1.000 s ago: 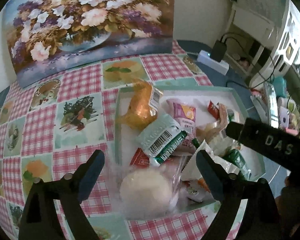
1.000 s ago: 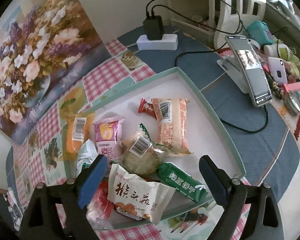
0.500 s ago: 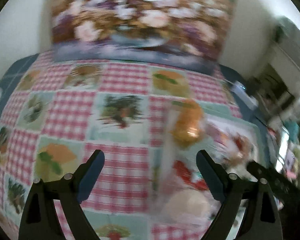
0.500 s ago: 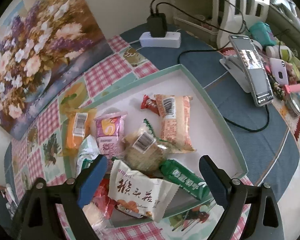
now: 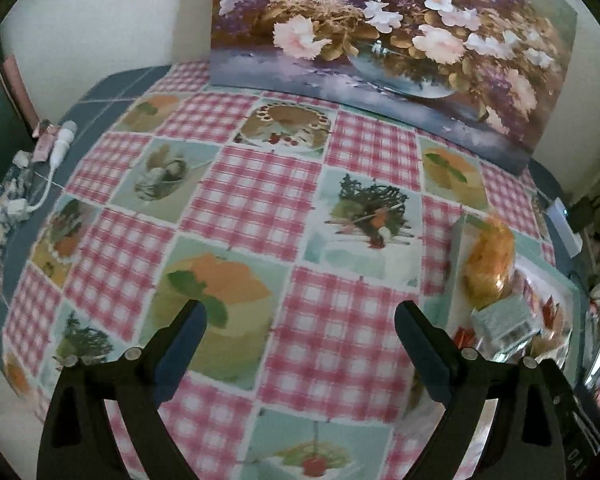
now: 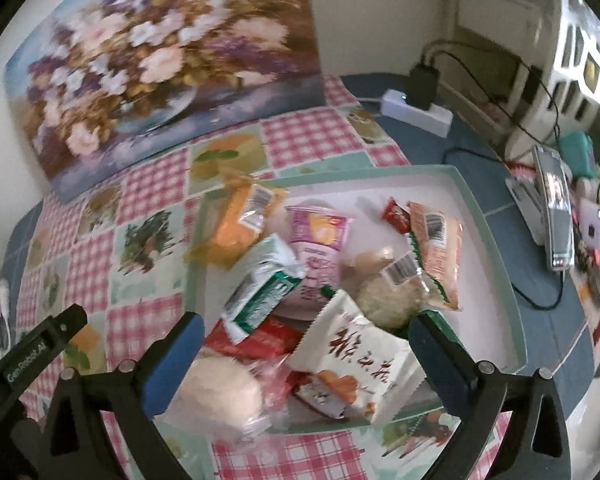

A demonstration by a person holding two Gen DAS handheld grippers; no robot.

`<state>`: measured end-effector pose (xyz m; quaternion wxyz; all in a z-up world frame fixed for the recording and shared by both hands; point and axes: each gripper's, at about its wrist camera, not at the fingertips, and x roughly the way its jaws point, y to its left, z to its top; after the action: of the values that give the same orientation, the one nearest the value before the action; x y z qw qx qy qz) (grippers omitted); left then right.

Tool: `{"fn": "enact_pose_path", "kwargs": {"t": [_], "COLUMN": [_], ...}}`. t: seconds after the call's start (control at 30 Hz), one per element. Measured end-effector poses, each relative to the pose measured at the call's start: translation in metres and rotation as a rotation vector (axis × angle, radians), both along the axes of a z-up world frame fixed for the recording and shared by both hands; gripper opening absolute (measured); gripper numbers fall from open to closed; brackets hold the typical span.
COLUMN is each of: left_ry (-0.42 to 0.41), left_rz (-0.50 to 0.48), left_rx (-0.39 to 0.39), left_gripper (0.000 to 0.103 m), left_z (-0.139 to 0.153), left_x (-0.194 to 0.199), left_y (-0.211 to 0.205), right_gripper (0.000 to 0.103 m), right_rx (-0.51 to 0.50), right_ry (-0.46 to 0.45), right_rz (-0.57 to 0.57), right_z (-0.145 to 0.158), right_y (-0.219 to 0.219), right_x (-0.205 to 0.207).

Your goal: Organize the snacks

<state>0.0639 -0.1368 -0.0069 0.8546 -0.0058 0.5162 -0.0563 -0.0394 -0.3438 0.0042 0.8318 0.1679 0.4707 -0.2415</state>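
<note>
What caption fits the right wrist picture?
Open right tongs hover over a shallow green-rimmed tray heaped with wrapped snacks.

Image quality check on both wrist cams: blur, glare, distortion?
Left wrist: the tablecloth is soft with motion blur, the snacks at the right edge smear, the painting stays fairly sharp, and fisheye bends the table edge. Right wrist: the painting and tray are mildly blurred, barcodes still show, bright window light washes out the shelf, and the corners are vignetted black.
</note>
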Motion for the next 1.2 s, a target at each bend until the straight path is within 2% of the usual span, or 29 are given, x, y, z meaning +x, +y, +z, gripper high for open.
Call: {"fn": "enact_pose_path", "kwargs": {"t": [0.27,0.57,0.77,1.2], "left_ry": [-0.105,-0.182,-0.191,-0.132], "left_rz": [-0.071,-0.113,-0.132,-0.127], "left_rx": [0.078,0.123,0.157,0.149], "left_gripper": [0.095,0.095,0.095,0.095], "left_z": [0.021,0.034,0.032,0.022], "left_x": [-0.039,-0.077,-0.092,-0.084], "left_y": [0.009,0.019,0.024,0.025], "right_gripper": [0.103,0.103,0.103,0.103], "right_rx": [-0.061,-0.097,-0.090,-0.089], "right_ry": [-0.035,-0.015,-0.047,-0.038], "right_rz": [0.070,0.087,0.067,0.098], "right_z": [0.008,0.002,0.008,0.007], "right_y": [0.032,0.047,0.044,0.049], "right_x": [-0.017,-0.049,-0.063,-0.059]}}
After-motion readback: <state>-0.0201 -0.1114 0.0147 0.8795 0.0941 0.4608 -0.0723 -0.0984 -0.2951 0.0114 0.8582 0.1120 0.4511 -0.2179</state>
